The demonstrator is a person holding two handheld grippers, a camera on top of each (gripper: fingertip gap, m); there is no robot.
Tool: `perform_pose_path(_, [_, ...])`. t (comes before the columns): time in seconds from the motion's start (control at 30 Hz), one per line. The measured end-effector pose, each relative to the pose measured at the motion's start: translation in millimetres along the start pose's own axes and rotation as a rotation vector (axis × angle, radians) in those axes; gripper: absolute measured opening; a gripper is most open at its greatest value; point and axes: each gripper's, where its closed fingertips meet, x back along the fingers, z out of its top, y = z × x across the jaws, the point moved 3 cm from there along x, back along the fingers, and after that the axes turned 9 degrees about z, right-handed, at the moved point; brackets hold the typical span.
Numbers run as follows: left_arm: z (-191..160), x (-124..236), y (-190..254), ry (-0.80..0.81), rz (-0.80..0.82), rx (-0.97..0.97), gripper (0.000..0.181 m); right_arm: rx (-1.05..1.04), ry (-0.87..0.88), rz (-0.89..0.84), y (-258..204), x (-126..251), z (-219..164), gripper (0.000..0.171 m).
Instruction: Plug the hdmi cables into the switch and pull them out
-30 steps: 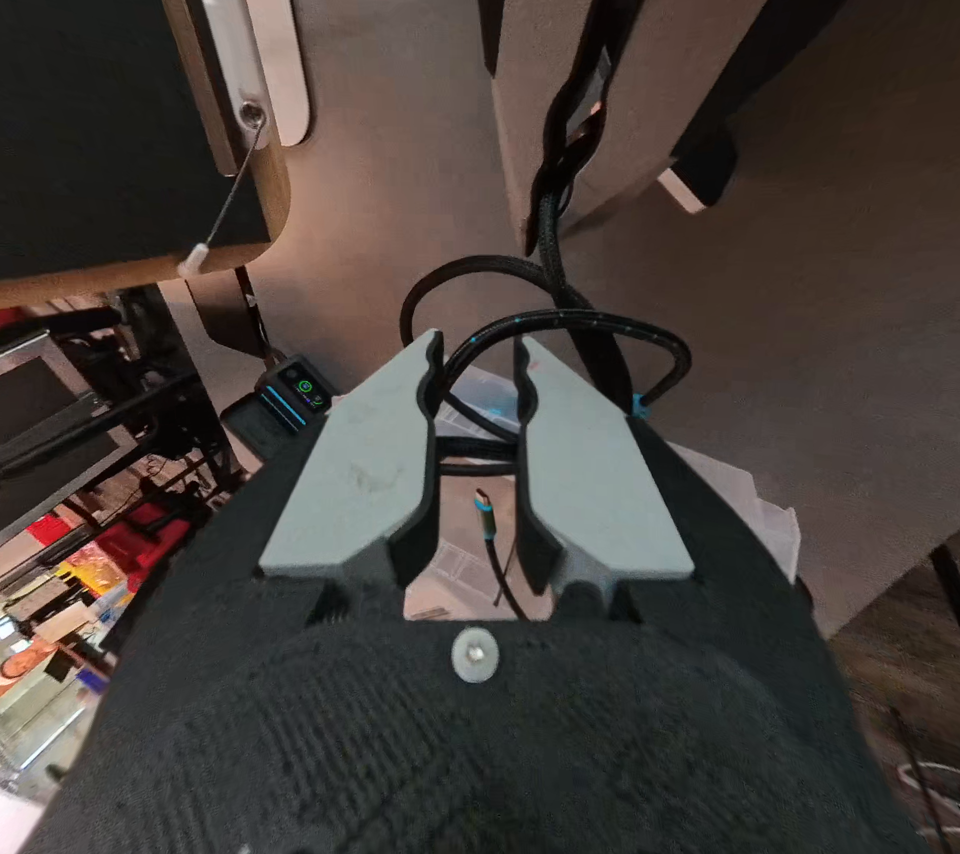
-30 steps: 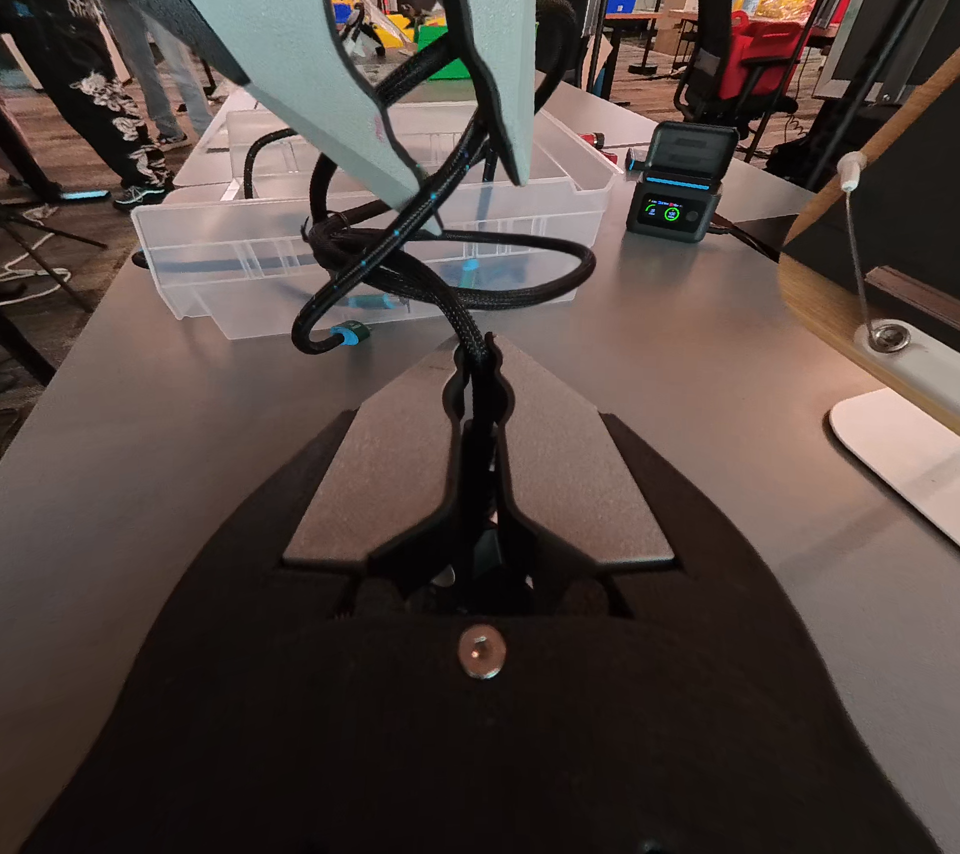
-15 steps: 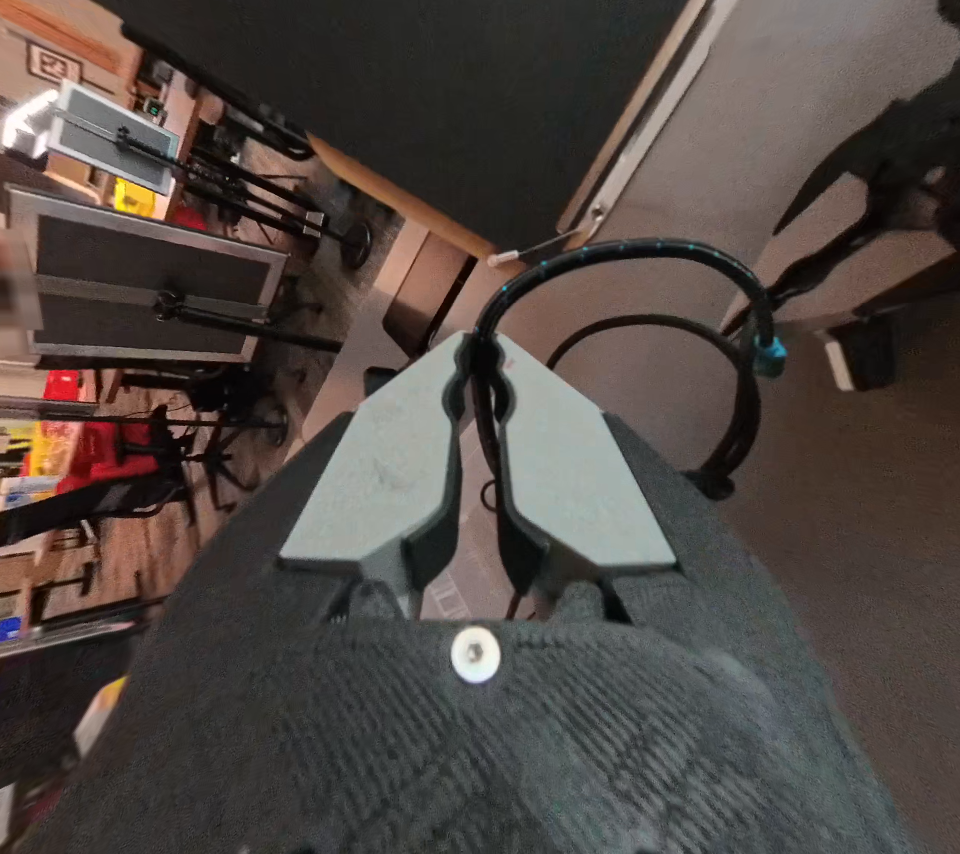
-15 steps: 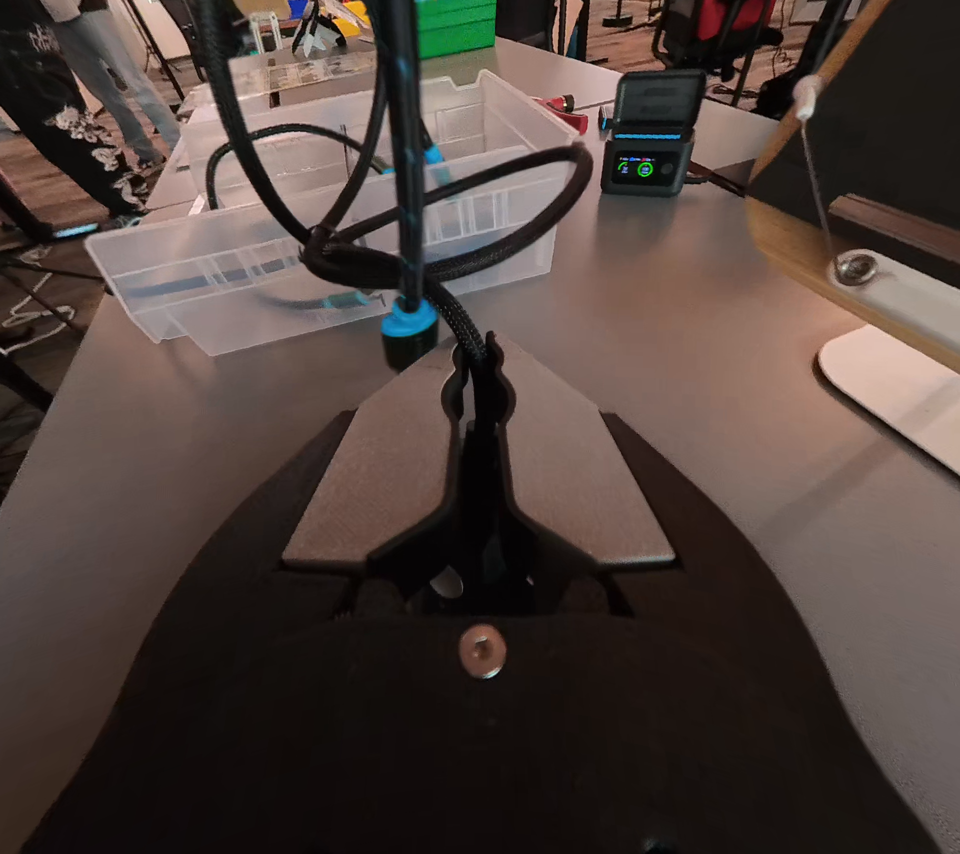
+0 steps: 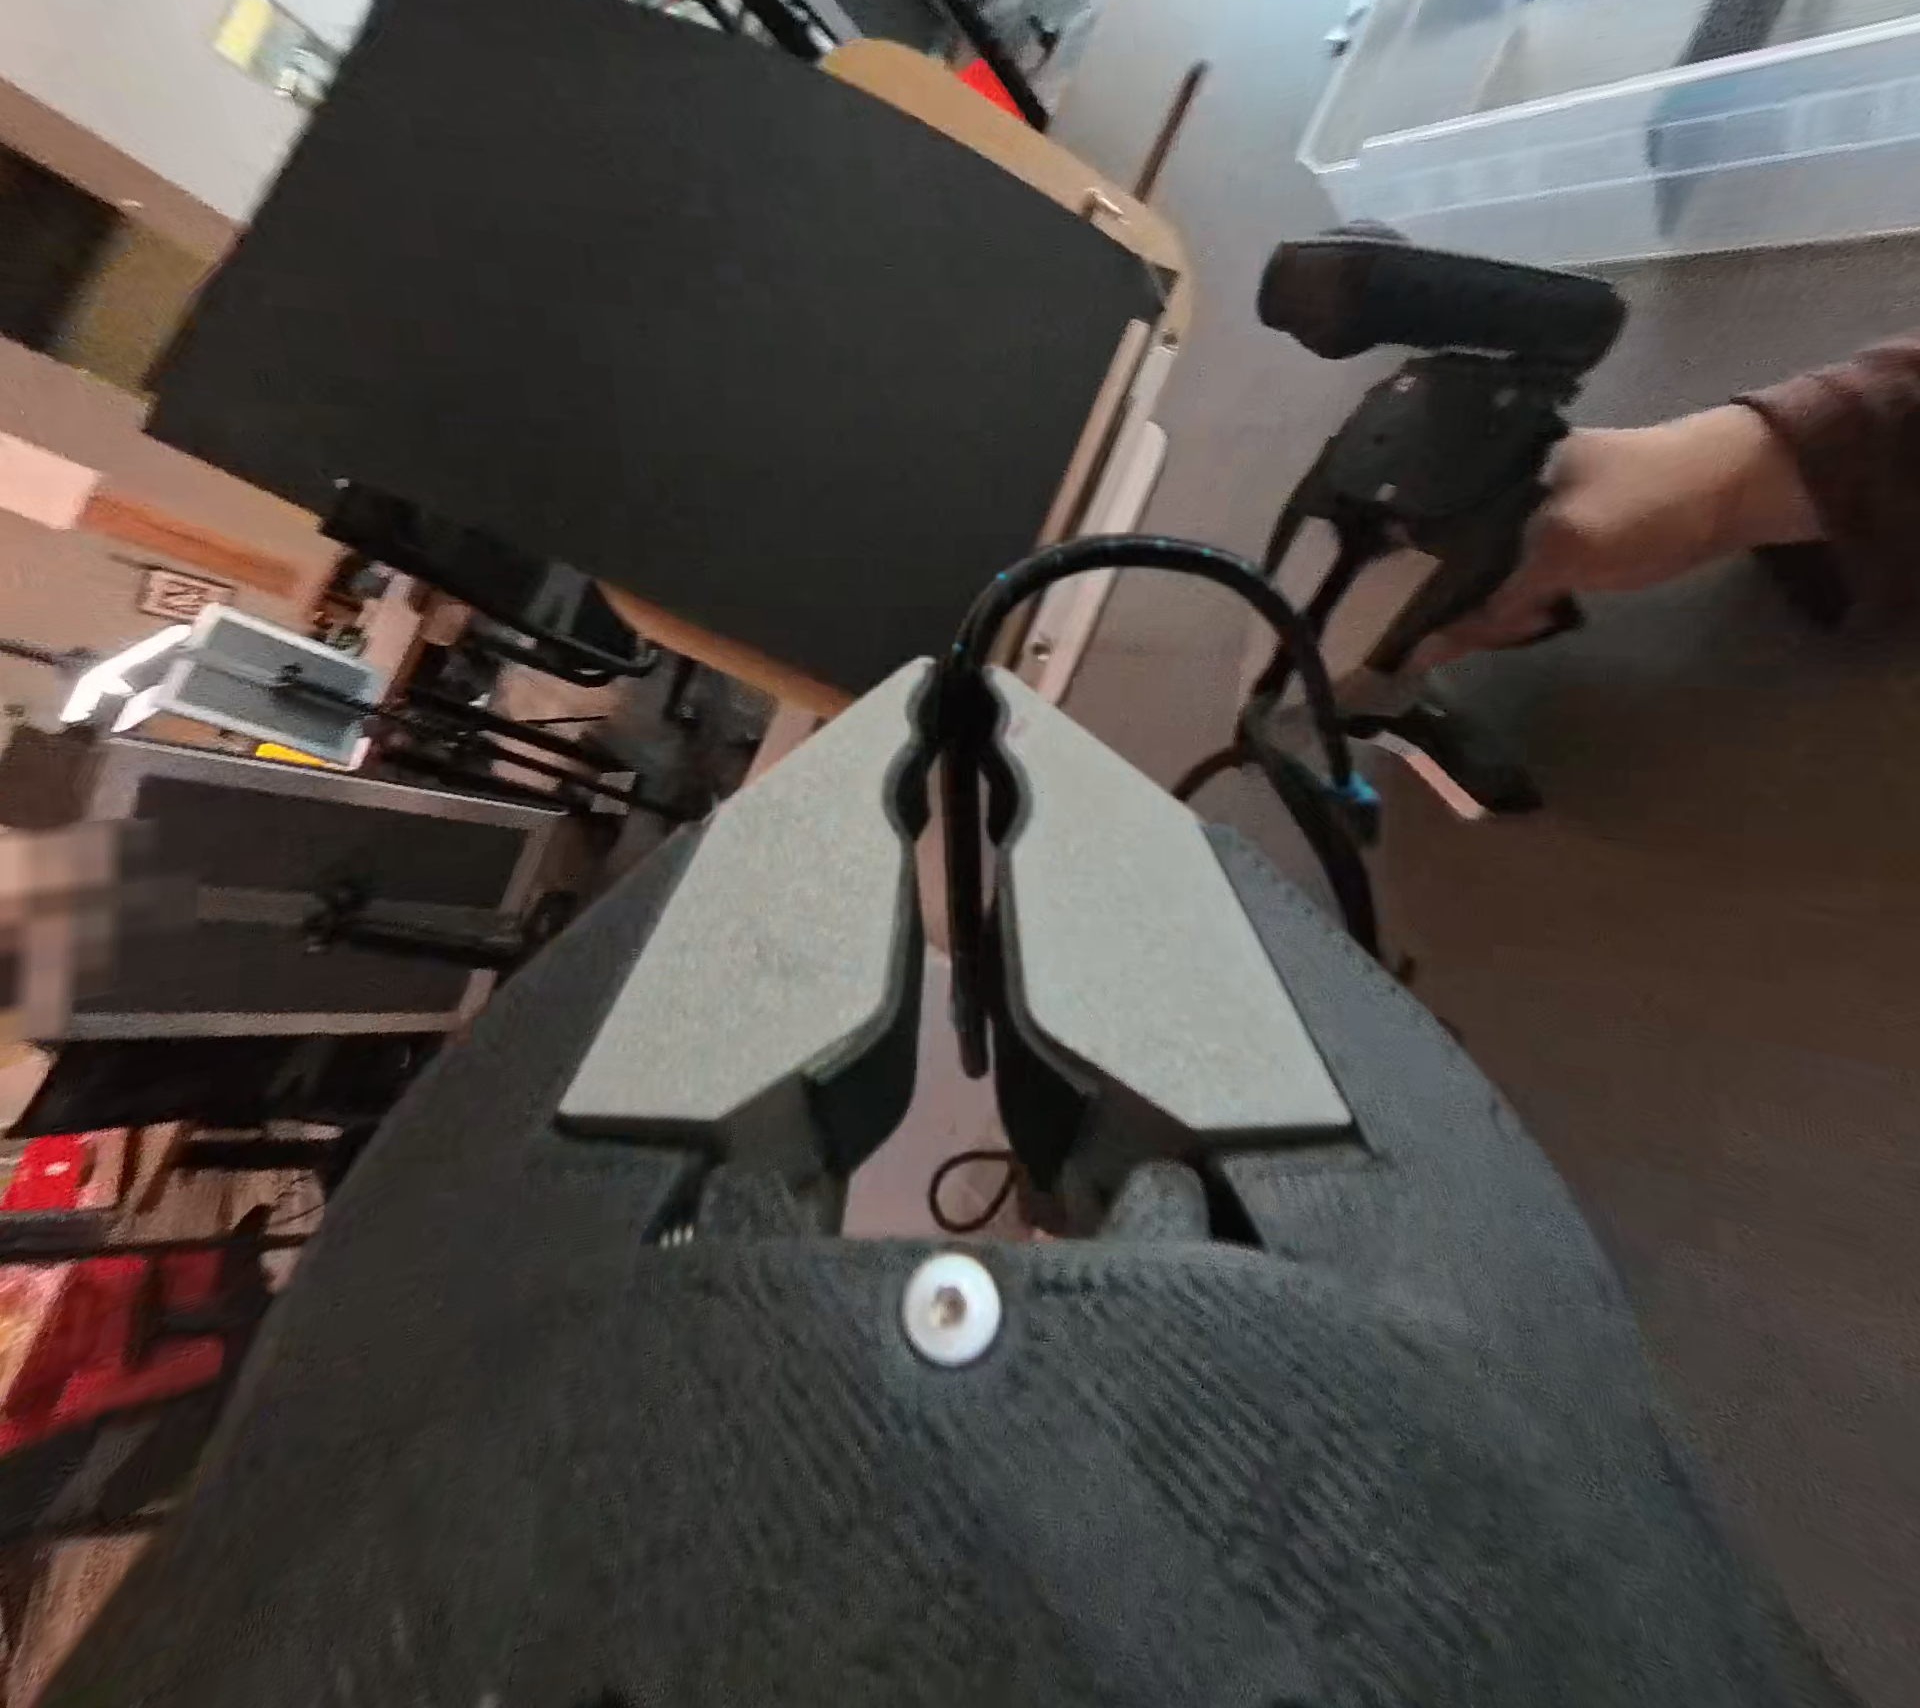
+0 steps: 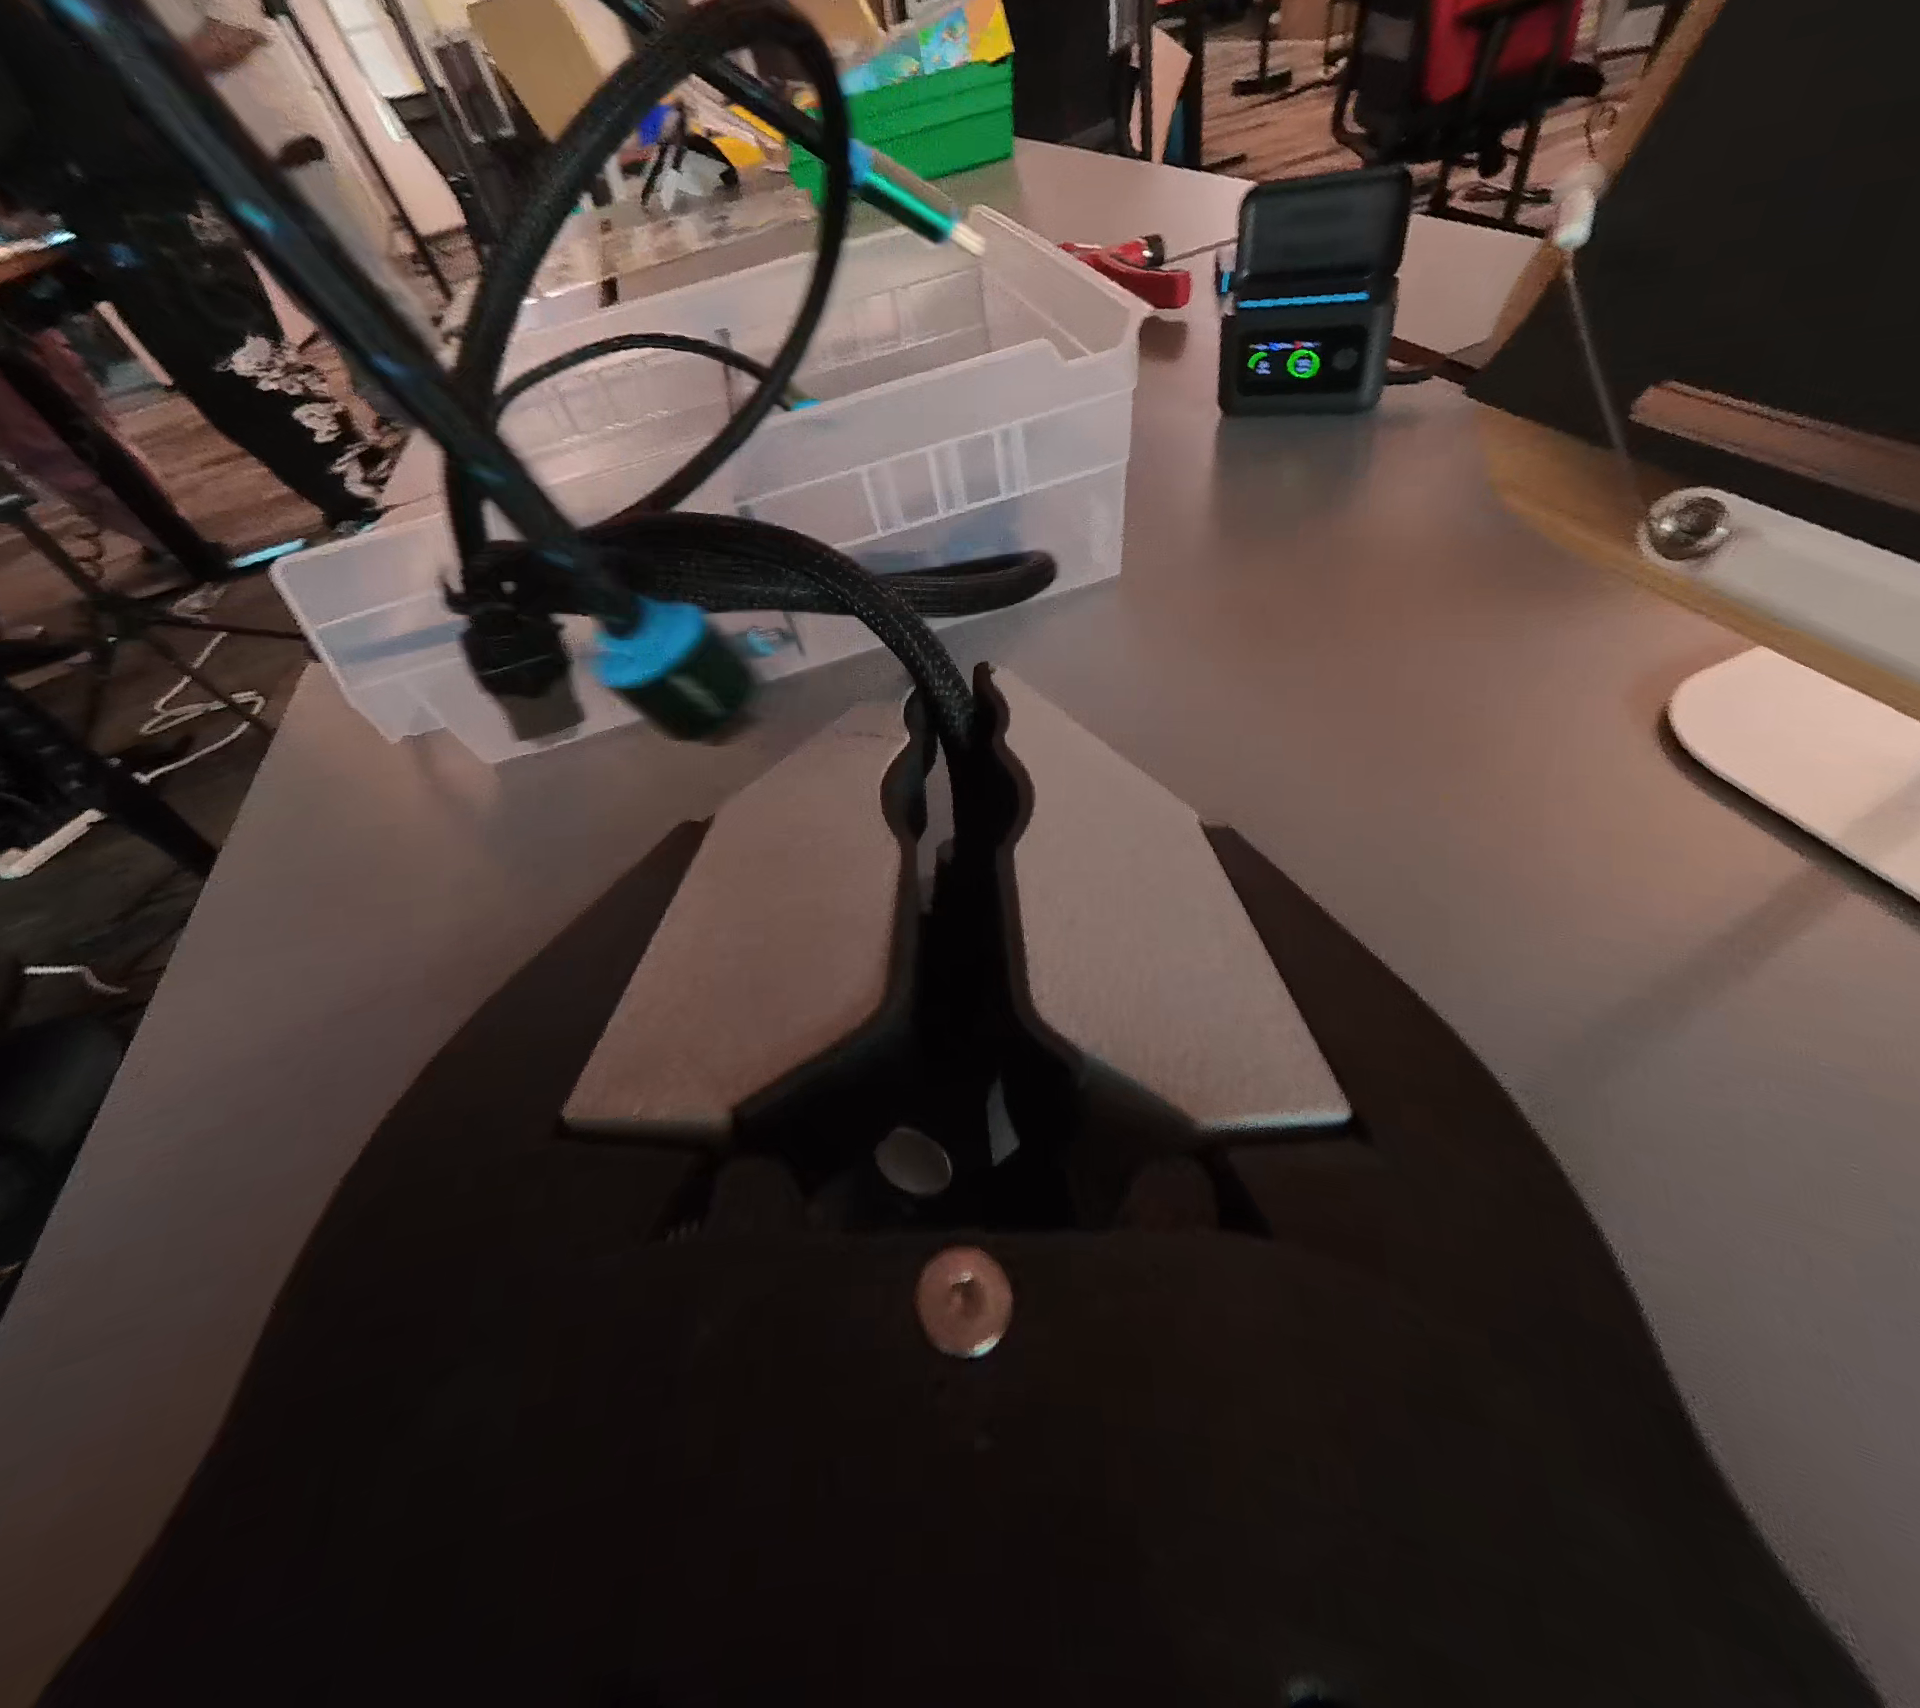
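Observation:
My left gripper [image 5: 961,708] is shut on a thin black cable with blue flecks [image 5: 1132,562], which arcs right and down to a blue collar [image 5: 1351,791]. My right gripper [image 6: 964,708] is shut on a thick braided black cable [image 6: 831,562] just above the grey table [image 6: 1351,619]. That cable loops up to the left, tangled with the thin one. A blue-collared plug [image 6: 665,671] and a black plug [image 6: 520,671] hang left of my right fingertips. Another blue-collared connector [image 6: 914,204] points right, higher up. The right gripper also shows in the left wrist view [image 5: 1434,411], held by a hand [image 5: 1642,505].
A clear plastic bin [image 6: 935,432] stands behind the cables. A small black device with a lit screen [image 6: 1309,308] and a red tool [image 6: 1122,266] lie to its right. A black panel with a wooden edge [image 5: 623,328] and a white base plate [image 6: 1818,754] are on the right.
My left gripper closed on the thin cable and swung up and around, lifting it. The hanging plugs have swung left in the right wrist view. My right gripper keeps its hold.

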Motion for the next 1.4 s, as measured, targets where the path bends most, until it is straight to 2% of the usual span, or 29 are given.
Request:
perform_pose_path(0.03, [1,1,-11,0.009,0.072,0.004,0.004,-0.005,0.001,-0.01,2,2,1,0.003])
perform_pose_path(0.13, [-5,11,-47,0.018,0.373,-0.069,0.005,-0.083,0.076,0.038,6,12,7,0.0])
perform_pose_path(0.2, [4,25,-59,0.089,0.561,-0.137,0.004,-0.159,0.12,0.198,0,14,8,0.0])
perform_pose_path(0.23, [8,28,-53,0.114,0.544,-0.14,0.004,-0.189,0.131,0.271,-5,14,8,0.0])
perform_pose_path(0.27, [11,24,-39,0.119,0.458,-0.141,0.004,-0.184,0.138,0.284,-6,13,8,0.0])
perform_pose_path(0.3, [15,23,-30,0.127,0.432,-0.154,0.004,-0.163,0.118,0.216,0,12,6,0.0])
perform_pose_path(0.37, [21,29,-34,0.154,0.491,-0.114,0.004,-0.143,0.008,0.042,17,10,-7,0.0])
perform_pose_path(0.47, [14,46,-57,0.119,0.508,0.08,0.005,-0.155,0.024,0.033,20,16,-7,0.0])
perform_pose_path(0.67, [-45,86,-76,-0.182,0.596,0.011,0.004,-0.149,0.038,0.01,24,21,-5,0.0])
perform_pose_path(0.87, [-107,102,-71,-0.452,0.539,-0.023,0.005,-0.146,0.044,0.011,24,19,-6,0.0])
perform_pose_path(1.03, [-146,90,-66,-0.547,0.481,-0.012,0.005,-0.145,0.05,0.015,23,19,-6,0.0])
perform_pose_path(1.2, [-193,64,-30,-0.688,0.218,-0.035,0.005,-0.144,0.047,0.023,22,19,-6,0.0])
perform_pose_path(1.3, [-218,47,-15,-0.706,0.178,0.012,0.008,-0.14,0.042,0.029,21,19,-6,0.0])
perform_pose_path(1.4, [-232,33,-13,-0.708,0.196,0.119,0.033,-0.152,0.052,0.047,19,19,-5,0.0])
